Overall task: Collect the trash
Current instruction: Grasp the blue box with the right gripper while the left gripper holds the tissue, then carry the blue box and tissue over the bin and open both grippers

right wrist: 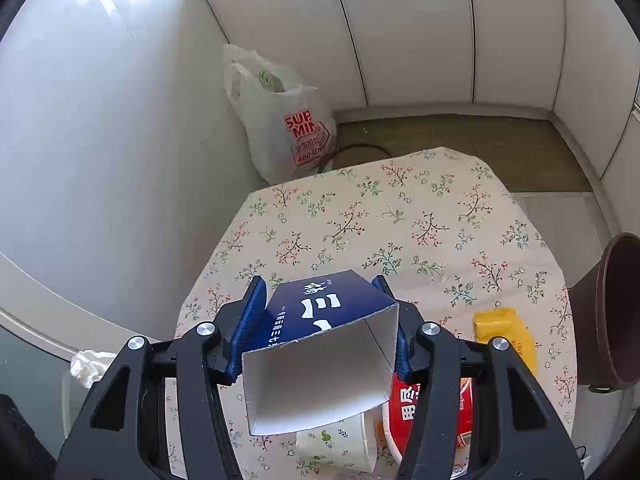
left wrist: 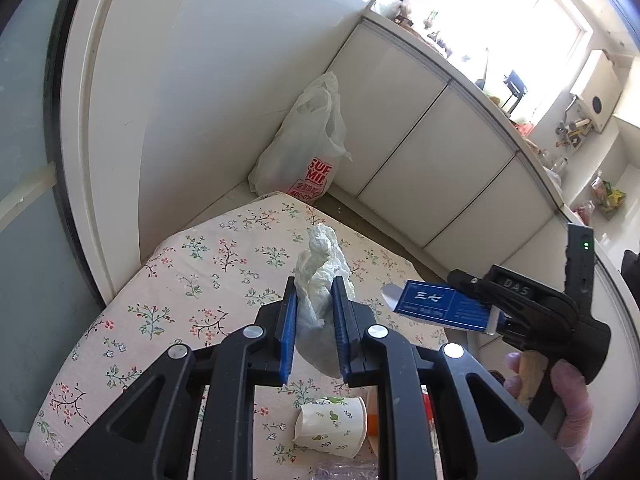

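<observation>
My left gripper (left wrist: 314, 300) is shut on a crumpled white tissue (left wrist: 324, 264), held above the floral tablecloth (left wrist: 180, 280). My right gripper (right wrist: 322, 300) is shut on an empty dark blue carton (right wrist: 320, 328), its white open end facing the camera; the same blue carton (left wrist: 440, 306) shows at the right of the left wrist view, raised off the table. A printed paper cup (left wrist: 332, 426) lies on its side below the left jaws, and that paper cup (right wrist: 340, 446) also shows under the carton. A red-and-white wrapper (right wrist: 404, 408) and a yellow packet (right wrist: 504, 336) lie on the cloth.
A white plastic shopping bag (right wrist: 280, 128) with red print stands on the floor in the corner beyond the table. A dark brown bin (right wrist: 612, 312) stands at the table's right edge. White cabinet doors (left wrist: 420, 152) run along the far side. A gloved hand (left wrist: 568, 396) holds the right gripper.
</observation>
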Available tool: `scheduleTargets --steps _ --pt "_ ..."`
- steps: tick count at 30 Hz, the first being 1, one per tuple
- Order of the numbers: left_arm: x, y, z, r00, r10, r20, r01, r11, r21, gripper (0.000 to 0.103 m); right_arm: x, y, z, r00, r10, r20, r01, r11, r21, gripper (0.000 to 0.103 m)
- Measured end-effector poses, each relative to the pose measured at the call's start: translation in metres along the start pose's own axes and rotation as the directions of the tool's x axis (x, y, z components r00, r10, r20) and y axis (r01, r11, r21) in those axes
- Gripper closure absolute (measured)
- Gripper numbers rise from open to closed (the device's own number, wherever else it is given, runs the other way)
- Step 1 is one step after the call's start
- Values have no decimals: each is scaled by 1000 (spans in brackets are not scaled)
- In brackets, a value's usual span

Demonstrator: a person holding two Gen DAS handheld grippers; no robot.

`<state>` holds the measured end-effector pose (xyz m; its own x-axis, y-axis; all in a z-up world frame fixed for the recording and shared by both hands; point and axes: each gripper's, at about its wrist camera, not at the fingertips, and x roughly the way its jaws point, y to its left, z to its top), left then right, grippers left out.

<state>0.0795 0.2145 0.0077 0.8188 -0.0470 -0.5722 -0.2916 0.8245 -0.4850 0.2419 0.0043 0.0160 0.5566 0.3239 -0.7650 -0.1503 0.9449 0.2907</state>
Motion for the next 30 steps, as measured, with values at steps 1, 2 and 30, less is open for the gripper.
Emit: scheduleTargets --steps 1,2,30 --pt "-1 -2 -1 1000 0 5 0 1000 6 86 -7 -3 -1 1000 6 15 -6 1000 2 52" --pt "-2 -5 -1 1000 0 8 0 1000 13 86 -15 -6 -1 999 13 30 -13 1000 5 52" --pt "-18 -154 -81 983 -181 10 165 917 363 86 -196 -238 -54 904 -186 385 78 957 278 51"
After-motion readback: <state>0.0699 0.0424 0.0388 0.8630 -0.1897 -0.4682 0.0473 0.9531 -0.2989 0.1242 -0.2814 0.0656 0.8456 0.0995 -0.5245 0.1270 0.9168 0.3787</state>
